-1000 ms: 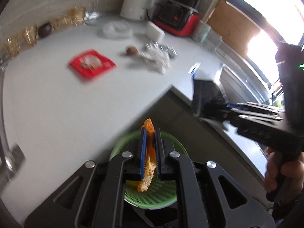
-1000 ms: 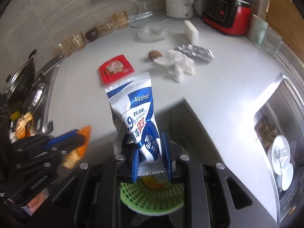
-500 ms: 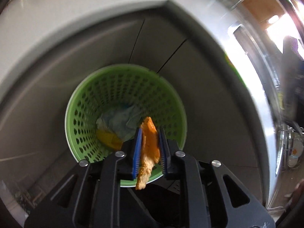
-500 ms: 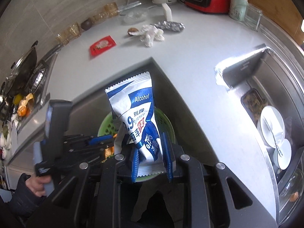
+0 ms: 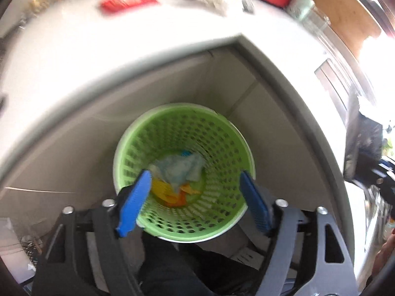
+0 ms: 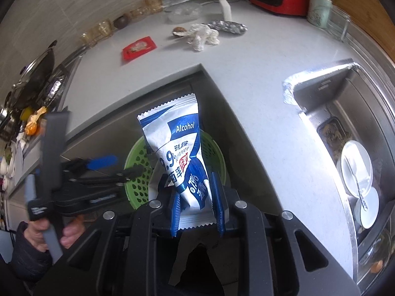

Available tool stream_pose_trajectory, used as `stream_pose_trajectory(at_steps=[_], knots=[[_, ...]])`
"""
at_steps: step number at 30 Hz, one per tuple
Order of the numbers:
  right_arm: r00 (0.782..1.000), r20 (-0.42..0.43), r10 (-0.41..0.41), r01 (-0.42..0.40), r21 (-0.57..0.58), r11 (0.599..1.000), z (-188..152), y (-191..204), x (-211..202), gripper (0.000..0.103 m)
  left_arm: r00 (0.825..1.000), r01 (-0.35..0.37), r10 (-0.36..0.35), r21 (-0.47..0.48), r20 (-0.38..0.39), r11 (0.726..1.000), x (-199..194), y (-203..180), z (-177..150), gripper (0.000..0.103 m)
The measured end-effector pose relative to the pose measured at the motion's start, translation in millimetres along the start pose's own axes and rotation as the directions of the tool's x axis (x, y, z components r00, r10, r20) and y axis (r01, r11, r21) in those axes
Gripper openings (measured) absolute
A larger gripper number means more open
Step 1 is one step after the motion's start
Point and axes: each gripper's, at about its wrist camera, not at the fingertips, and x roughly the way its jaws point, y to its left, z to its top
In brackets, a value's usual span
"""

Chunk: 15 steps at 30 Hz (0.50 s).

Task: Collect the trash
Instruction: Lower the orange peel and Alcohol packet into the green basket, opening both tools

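Left tongs [image 5: 195, 201] opening, orange scrap [image 5: 177, 194] now in basket [image 5: 222, 133].

"Alcohol" on wipes packet [image 6: 184, 155] (white letters)

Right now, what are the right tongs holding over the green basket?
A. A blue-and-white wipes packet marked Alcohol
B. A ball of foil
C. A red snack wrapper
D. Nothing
A: in the right wrist view the right tongs are clamped on the lower end of the blue-and-white wipes packet, which stands above the green basket; the red wrapper and the foil lie on the counter.
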Motion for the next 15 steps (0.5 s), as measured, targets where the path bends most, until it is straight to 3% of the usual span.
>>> stream_pose_trajectory(at_steps=[2,4,11,15], knots=[[1.0,0.01,0.015,-0.015,-0.022,1.0,2.1,4.7,-1.1,0.025,0.998,-0.045,0.046,-0.015,0.033,0.999,-17.8,5.2,2.4,0.087],[1.0,0.014,0.026,-0.026,-0.044,0.999,3.5,10.2,-0.9,0.025,0.993,-0.094,0.097,-0.048,0.068,0.994,-38.4,14.6,4.8,0.091],[0.998,-0.014,0.056,-0.057,-0.117,0.991,5.5,28.5,11.6,0.025,0.978,-0.138,0.161,-0.165,0.134,0.977,-86.0,44.8,8.5,0.095],[0.998,-0.034,0.06,-0.064,-0.15,0.987,8.3,37.6,21.9,0.025,0.969,-0.153,0.184,-0.185,0.164,0.971,-98.2,51.5,9.7,0.095]])
